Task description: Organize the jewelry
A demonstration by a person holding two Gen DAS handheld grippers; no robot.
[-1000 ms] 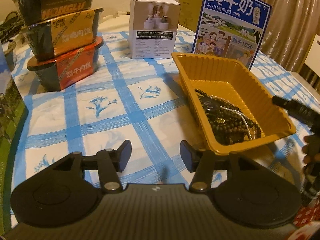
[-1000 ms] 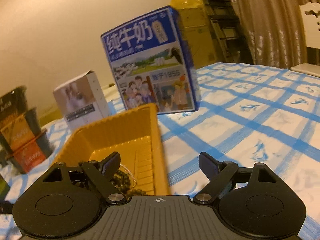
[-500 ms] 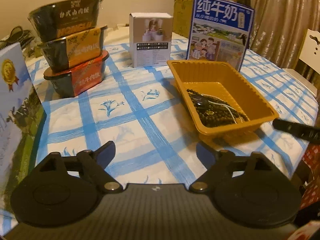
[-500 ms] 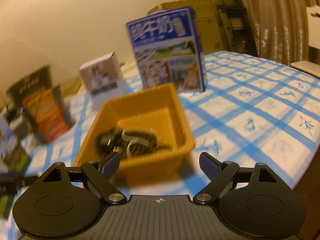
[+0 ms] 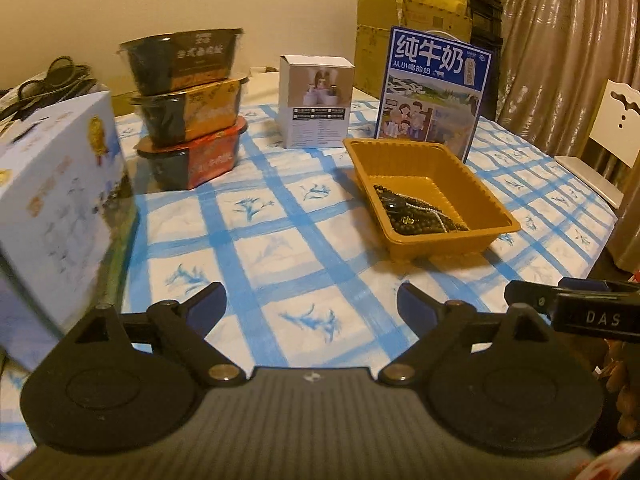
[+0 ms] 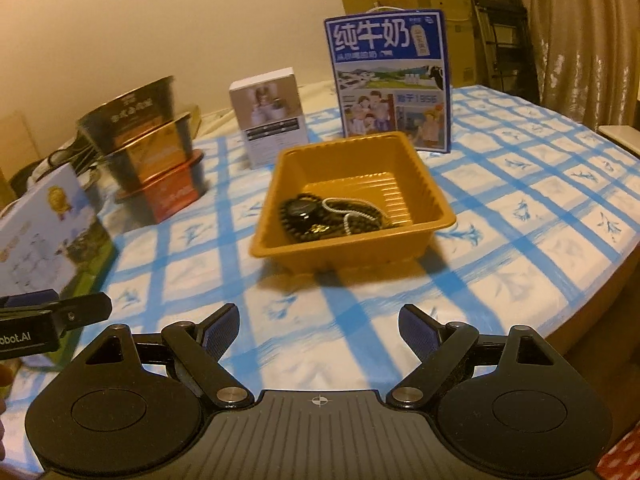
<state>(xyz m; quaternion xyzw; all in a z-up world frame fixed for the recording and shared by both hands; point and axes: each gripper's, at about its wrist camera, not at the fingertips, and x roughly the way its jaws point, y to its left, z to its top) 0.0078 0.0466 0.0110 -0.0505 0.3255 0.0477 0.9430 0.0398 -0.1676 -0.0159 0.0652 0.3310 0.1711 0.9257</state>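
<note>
- Left wrist view: the left tongs (image 5: 311, 306) are spread wide and still opening, with only checked cloth between their blue pads. The other tool crosses the right edge, stamped "DAS".
- Right wrist view: the right tongs (image 6: 319, 326) are released and hold nothing. The left tool's tip at the left edge reads "obot.AI".
- Beyond both tongs, the jewelry (image 5: 416, 216) (image 6: 332, 218), dark bead strands with a pale chain, lies heaped in the near end of the yellow tray (image 5: 472, 178) (image 6: 430, 190).
- Behind the tray stands a blue carton (image 5: 434, 92) (image 6: 390, 80) printed "纯牛奶". A small white box (image 5: 316, 102) (image 6: 270, 118) and three stacked bowls (image 5: 188, 108) (image 6: 150, 148) stand further left; their labels are too blurred to read.
- Compared with a second ago, both tongs have pulled back from the tray, and the left tongs are much wider.
- A pale box with a gold medal (image 5: 56, 200) has come into sight at the left.
- The surface (image 5: 280, 248) wears a blue-and-white checked cloth with plant motifs.
- Curtains (image 5: 568, 40), cardboard boxes and a white chair (image 5: 612, 120) stand behind.
</note>
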